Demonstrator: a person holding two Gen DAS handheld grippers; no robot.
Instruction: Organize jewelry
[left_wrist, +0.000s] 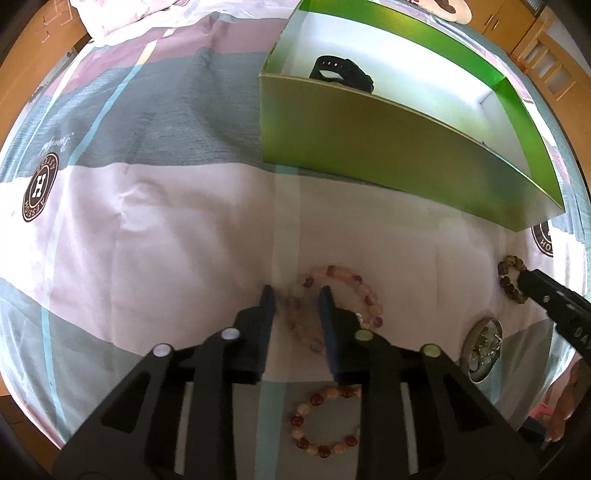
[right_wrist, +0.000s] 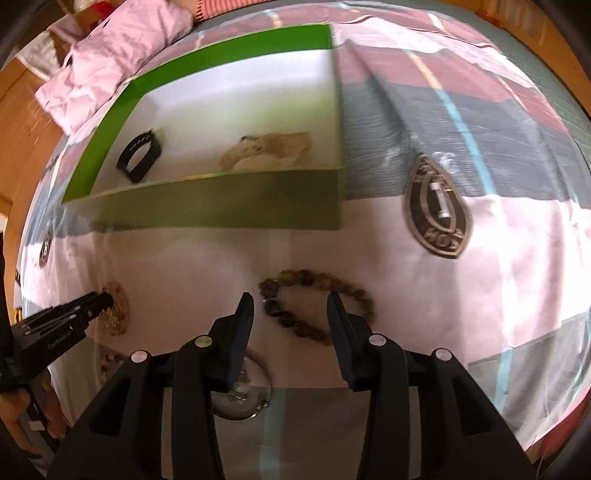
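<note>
A pale pink bead bracelet (left_wrist: 354, 282) lies on the bedspread. My left gripper (left_wrist: 297, 295) points down over it, open, with the bracelet's left side between the fingers and no pad pressing on it. A dark brown bead bracelet (right_wrist: 295, 277) lies under my right gripper (right_wrist: 290, 306), which is also open and straddles the loop's left part. In the left wrist view the right gripper (left_wrist: 522, 277) reaches the dark bracelet (left_wrist: 508, 278) from the right. In the right wrist view the left gripper (right_wrist: 107, 297) sits over the pale bracelet (right_wrist: 118, 314).
An open green box (left_wrist: 369, 140) stands beyond, holding a black watch band (left_wrist: 341, 72) and a tan piece (right_wrist: 269, 149). A red-orange bead bracelet (left_wrist: 325, 421) and a round metal piece (left_wrist: 484, 349) lie close by. A person's hand (right_wrist: 22, 413) shows at the edge.
</note>
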